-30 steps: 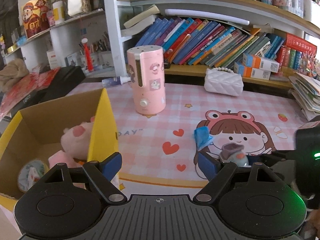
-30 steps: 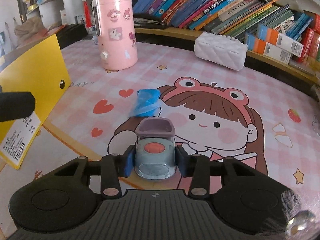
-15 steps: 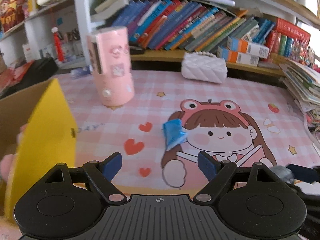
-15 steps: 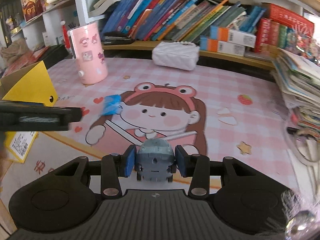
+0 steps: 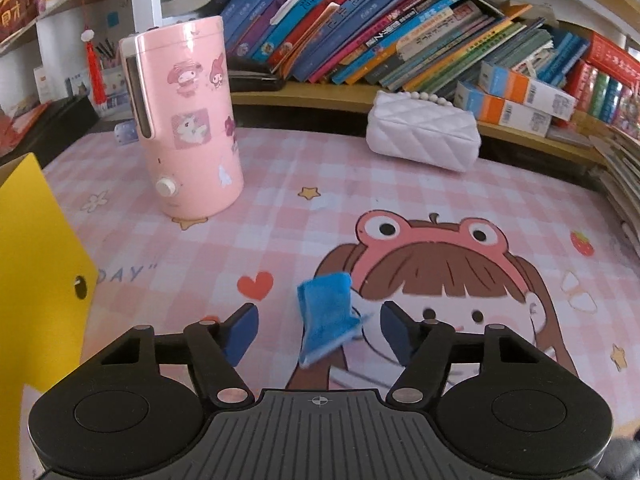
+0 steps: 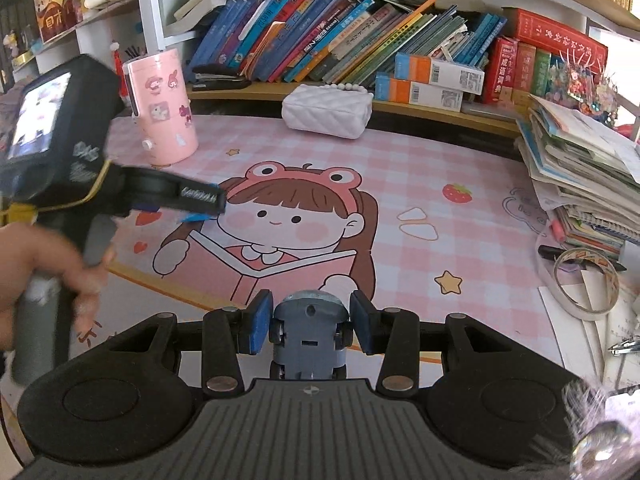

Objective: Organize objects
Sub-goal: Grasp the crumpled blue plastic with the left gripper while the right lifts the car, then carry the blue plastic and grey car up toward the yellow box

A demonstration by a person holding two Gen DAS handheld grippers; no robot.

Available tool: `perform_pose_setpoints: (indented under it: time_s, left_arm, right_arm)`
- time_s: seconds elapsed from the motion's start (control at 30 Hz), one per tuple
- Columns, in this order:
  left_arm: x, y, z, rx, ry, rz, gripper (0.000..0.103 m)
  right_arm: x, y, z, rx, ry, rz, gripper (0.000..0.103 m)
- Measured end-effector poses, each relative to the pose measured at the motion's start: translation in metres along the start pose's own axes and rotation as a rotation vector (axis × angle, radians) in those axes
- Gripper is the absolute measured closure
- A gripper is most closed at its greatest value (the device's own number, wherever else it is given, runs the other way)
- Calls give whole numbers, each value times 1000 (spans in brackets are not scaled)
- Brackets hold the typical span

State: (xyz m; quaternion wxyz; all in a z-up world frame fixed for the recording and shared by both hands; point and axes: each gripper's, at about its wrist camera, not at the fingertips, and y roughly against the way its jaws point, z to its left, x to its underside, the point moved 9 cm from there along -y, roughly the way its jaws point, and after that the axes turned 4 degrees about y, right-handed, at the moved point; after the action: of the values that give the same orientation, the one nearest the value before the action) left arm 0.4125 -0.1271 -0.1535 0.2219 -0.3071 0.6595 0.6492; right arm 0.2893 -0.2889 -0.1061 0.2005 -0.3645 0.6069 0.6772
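Note:
A small blue packet point(image 5: 325, 316) lies on the pink cartoon mat point(image 5: 360, 200). My left gripper point(image 5: 318, 330) is open, its fingers on either side of the packet, apart from it. In the right wrist view the left gripper point(image 6: 200, 200) shows at the left, covering most of the packet point(image 6: 194, 217). My right gripper point(image 6: 307, 326) is shut on a grey-blue toy car point(image 6: 308, 330), held above the mat with its underside and wheels facing the camera.
A pink sticker-covered canister point(image 5: 182, 120) stands at the back left. A white quilted purse point(image 5: 422, 138) lies by the bookshelf point(image 5: 400, 40). A yellow box flap point(image 5: 36, 272) is at the left. Stacked books point(image 6: 580, 176) and a tape ring point(image 6: 586, 284) lie at the right.
My left gripper swung right from the box and moved in around the blue packet. My right gripper lifted the toy car up, back and right, tipping it wheels toward the camera.

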Motion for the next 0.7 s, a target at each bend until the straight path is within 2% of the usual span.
perform_pose_setpoints:
  time_s: [0.03, 0.1, 0.13, 0.2, 0.37, 0.7]
  left_arm:
    - [0, -4, 0, -3, 2, 6, 40]
    - [2, -12, 1, -5, 4, 34, 53]
    - [3, -13, 1, -11, -3, 31, 55]
    - [4, -11, 0, -19, -25, 22, 70]
    - [0, 7, 5, 9, -12, -23, 75]
    - [12, 84, 5, 200, 7, -74, 76]
  right_arm:
    - [0, 0, -1, -1, -1, 1, 63]
    - [0, 0, -1, 0, 3, 2, 63]
    - [0, 0, -2, 4, 4, 1, 63]
    - [0, 1, -2, 10, 3, -2, 63]
    - [-1, 0, -3, 17, -1, 0, 63]
    - [-3, 11, 6, 25, -44, -3, 63]
